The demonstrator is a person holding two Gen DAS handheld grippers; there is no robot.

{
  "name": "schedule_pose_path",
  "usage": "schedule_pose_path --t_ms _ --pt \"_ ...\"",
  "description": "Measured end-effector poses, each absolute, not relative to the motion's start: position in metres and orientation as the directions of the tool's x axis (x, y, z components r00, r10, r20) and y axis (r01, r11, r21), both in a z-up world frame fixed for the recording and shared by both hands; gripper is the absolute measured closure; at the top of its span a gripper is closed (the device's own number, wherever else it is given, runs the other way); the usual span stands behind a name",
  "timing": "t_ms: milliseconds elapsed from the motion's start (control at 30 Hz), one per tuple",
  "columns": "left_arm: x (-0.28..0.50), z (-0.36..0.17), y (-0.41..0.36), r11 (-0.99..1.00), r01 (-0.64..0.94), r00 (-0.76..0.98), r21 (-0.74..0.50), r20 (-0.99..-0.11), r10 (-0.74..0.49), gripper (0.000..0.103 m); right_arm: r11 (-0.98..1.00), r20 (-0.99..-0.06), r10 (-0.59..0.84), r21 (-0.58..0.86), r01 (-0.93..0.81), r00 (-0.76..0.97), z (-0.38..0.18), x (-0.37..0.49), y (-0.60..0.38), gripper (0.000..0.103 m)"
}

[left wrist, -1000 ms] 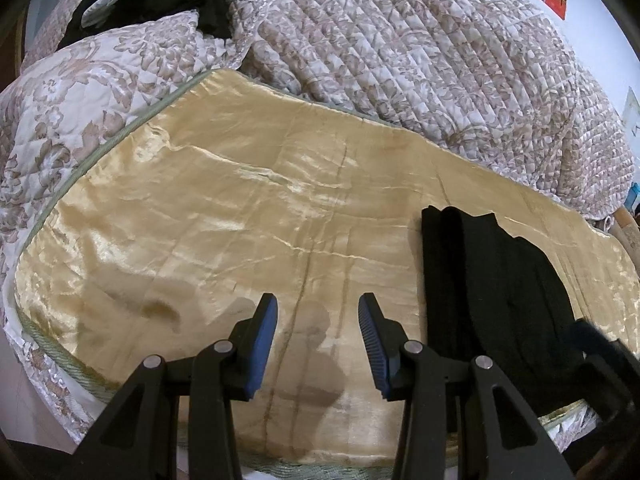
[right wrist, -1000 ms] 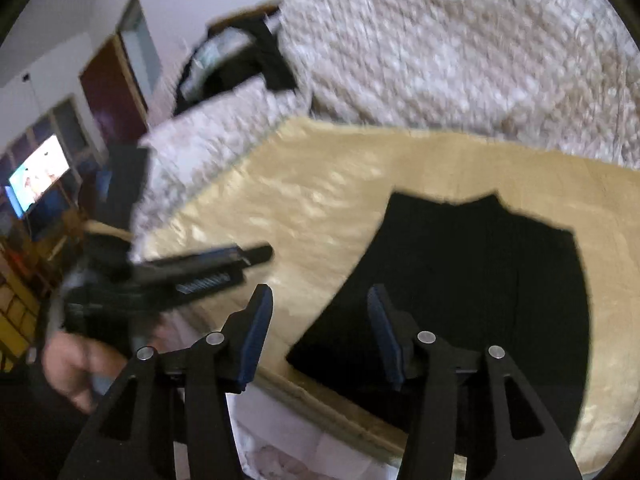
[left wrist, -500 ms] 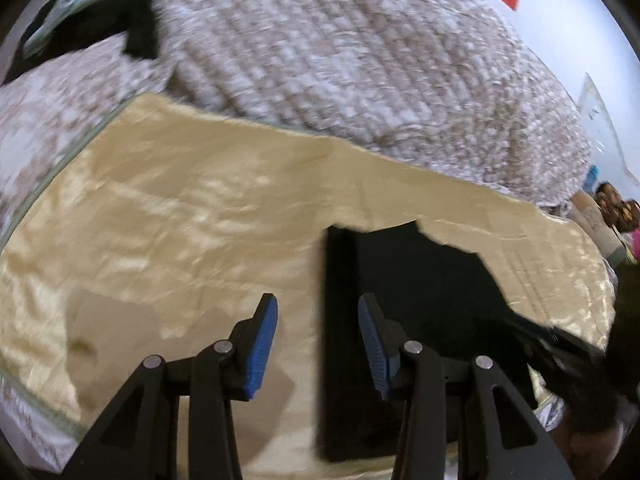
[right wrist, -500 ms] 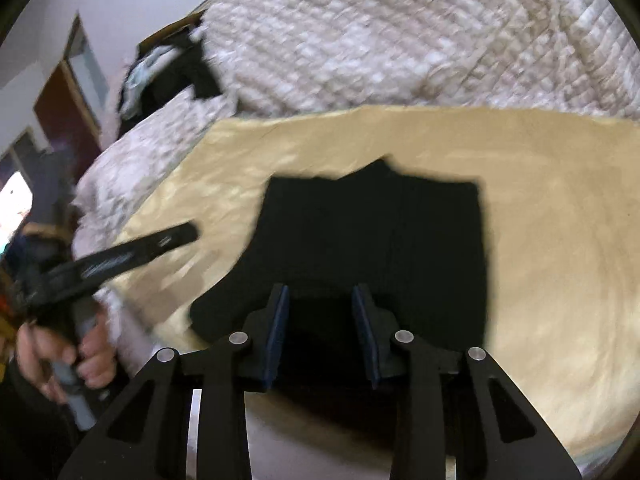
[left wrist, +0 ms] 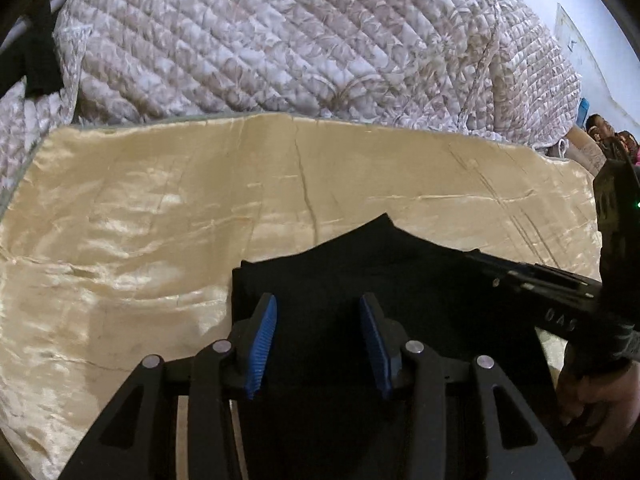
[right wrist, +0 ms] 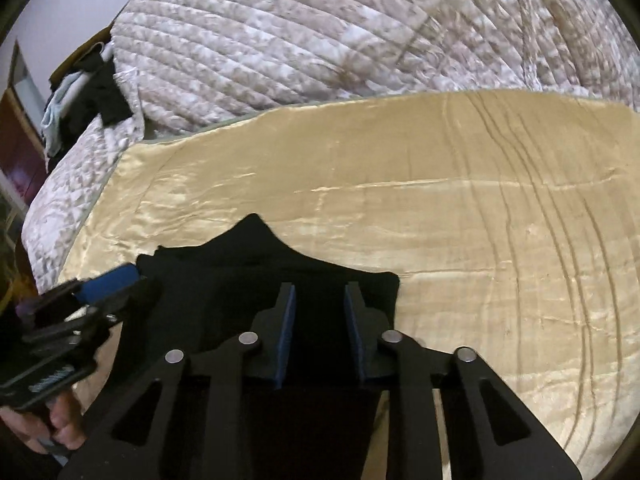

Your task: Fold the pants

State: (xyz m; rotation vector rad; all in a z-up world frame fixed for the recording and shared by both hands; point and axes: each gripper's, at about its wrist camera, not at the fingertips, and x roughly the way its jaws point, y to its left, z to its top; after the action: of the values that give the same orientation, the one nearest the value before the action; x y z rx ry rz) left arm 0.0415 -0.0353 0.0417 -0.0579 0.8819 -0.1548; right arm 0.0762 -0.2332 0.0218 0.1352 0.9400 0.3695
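Observation:
The black pants (left wrist: 400,276) lie folded into a compact block on the gold satin sheet (left wrist: 160,220), near its front edge; they also show in the right wrist view (right wrist: 248,264). My left gripper (left wrist: 318,320) is open, its blue pads over the pants' left part. My right gripper (right wrist: 319,310) is open with a narrower gap, over the pants' right part near their right edge. Each gripper shows in the other's view, the right one (left wrist: 552,300) at the right and the left one (right wrist: 92,300) at the left.
A quilted floral bedspread (left wrist: 320,40) is heaped behind the sheet. Dark and pale blue clothes (right wrist: 84,92) lie on the bed at the far left. The sheet (right wrist: 500,240) stretches bare to the right of the pants.
Both grippers have swung in over the folded pants from the sides. My right gripper's jaws have narrowed. The pants have not moved.

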Motion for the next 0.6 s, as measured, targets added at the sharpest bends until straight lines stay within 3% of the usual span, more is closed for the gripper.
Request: schedule_pose_path --t_ms 200,600 --pt "0.038 0.035 -0.034 0.99 0.104 0.646 -0.094 -0.751 -0.139 0.043 0.924 -0.743 0.382 0.3 -0.237 0.55 0.015 0.08 -0.24 0.084" --pt "0.011 0.052 -0.033 0.99 0.116 0.672 -0.081 -0.727 -0.138 0.043 0.928 -0.707 0.371 0.297 -0.224 0.602 0.039 0.046 -0.251 0.082"
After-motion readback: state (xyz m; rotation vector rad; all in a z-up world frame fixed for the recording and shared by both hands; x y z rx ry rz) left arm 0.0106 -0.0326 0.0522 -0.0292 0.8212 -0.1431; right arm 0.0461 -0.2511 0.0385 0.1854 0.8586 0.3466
